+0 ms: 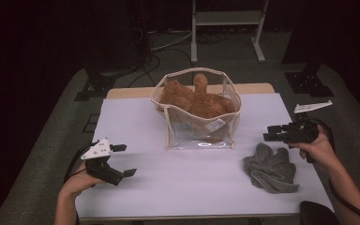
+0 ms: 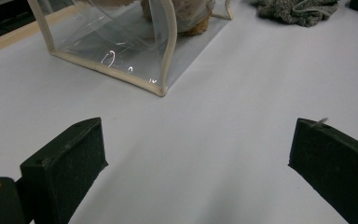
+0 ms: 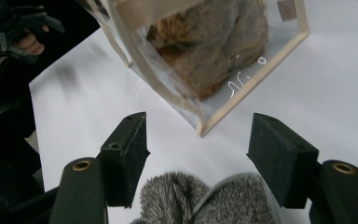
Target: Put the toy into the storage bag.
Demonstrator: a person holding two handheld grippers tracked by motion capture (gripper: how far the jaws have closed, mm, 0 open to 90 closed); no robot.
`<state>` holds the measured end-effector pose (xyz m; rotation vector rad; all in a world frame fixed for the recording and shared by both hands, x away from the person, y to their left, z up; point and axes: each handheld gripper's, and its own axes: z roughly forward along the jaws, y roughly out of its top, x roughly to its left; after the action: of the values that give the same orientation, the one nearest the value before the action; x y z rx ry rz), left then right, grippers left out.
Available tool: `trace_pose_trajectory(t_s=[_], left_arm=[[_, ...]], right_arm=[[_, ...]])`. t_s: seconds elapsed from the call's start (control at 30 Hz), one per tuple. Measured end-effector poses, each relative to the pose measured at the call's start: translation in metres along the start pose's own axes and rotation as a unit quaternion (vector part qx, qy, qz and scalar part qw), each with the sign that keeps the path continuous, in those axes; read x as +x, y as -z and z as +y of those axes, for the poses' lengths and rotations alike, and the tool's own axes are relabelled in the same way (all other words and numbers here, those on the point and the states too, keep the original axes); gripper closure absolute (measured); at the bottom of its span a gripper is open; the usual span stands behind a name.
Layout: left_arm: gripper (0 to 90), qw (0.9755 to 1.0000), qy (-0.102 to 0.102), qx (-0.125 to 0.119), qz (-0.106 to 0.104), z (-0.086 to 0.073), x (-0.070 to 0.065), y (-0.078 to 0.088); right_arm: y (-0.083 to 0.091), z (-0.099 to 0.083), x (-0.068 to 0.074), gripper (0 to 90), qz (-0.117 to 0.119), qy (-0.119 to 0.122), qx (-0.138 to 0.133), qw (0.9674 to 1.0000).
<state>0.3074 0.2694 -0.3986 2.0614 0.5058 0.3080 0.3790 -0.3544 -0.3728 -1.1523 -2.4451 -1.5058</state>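
Grey glove (image 1: 272, 168) lies flat at lower right of high view on the white desk (image 1: 168, 187), fingers fanned toward upper left, long axis approx. upper left to lower right. Right claw (image 1: 268, 135) hangs just above its fingertips, spread, nothing betw. its jaws; in the right gripper view the glove's cut off at the bottom edge. Left claw (image 1: 124, 160) at lower left, also spread wide and empty; clear bag (image 1: 199, 133) w/ brown plush (image 1: 201, 101) sits upper centre, plush partly blurred behind plastic.

White counter (image 1: 178, 183): clear bag (image 1: 198, 136) with brown plush toy (image 1: 201, 101) at middle back; grey knit gloves (image 1: 272, 168) front right.
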Motion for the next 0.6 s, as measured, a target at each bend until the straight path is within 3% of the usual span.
trace_pose_trajectory(t_s=[0.6], left_arm=[[2.9,1.0,-0.001,0.002,-0.003,0.001,0.0,-0.002]], right_arm=[[-0.003,-0.032,-0.002,35.8,0.011,-0.026,-0.006,0.9996]])
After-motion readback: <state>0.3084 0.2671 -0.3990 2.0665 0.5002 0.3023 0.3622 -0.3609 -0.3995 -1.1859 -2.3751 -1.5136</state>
